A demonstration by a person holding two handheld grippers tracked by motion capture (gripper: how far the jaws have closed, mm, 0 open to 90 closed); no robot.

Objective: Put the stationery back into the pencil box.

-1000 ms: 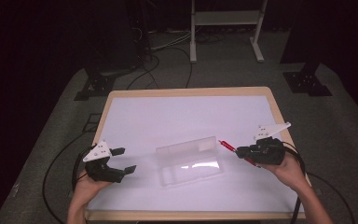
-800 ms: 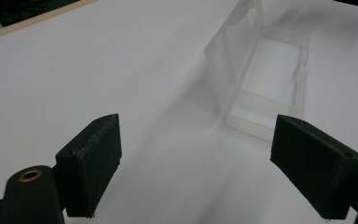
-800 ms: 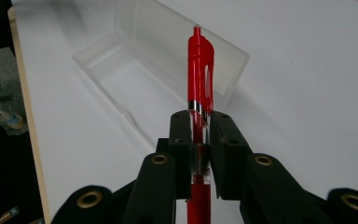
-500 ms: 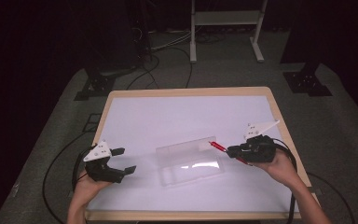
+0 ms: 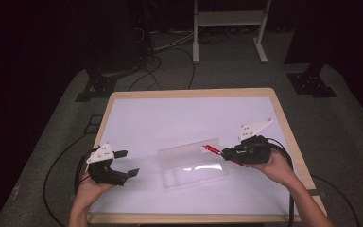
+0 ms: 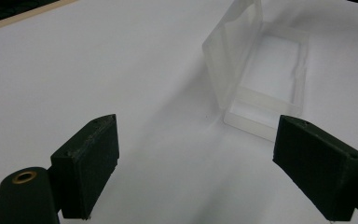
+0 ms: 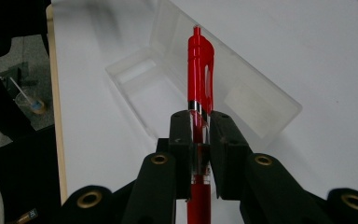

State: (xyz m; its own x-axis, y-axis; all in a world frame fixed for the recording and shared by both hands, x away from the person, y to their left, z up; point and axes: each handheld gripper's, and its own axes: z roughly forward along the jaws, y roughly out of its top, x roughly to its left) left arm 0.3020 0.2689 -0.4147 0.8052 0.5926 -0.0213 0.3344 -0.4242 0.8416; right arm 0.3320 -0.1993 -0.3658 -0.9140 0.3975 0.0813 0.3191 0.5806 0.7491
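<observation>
A clear plastic case (image 5: 191, 166) lies open in the middle of the white table, its lid raised along the far side; it also appears in the left gripper view (image 6: 261, 79) and the right gripper view (image 7: 177, 88). My right gripper (image 5: 228, 153) is shut on a red pen (image 5: 213, 150), whose clip end points left over the case's right end. In the right gripper view the red pen (image 7: 199, 70) stands up between the closed pads, above the case. My left gripper (image 5: 126, 164) rests open at the table's front left, nothing between its jaws, short of the case.
The white tabletop (image 5: 189, 118) has a wooden rim. Black cables (image 5: 61, 165) trail off the left side, and a stand's legs (image 5: 227, 28) rise on the grey floor beyond the table. Dark equipment bases (image 5: 99, 85) stand at the far left and right.
My right gripper has carried the red pen leftward and slightly up, from beside the case's right end to over it. The left gripper has stayed in place.
</observation>
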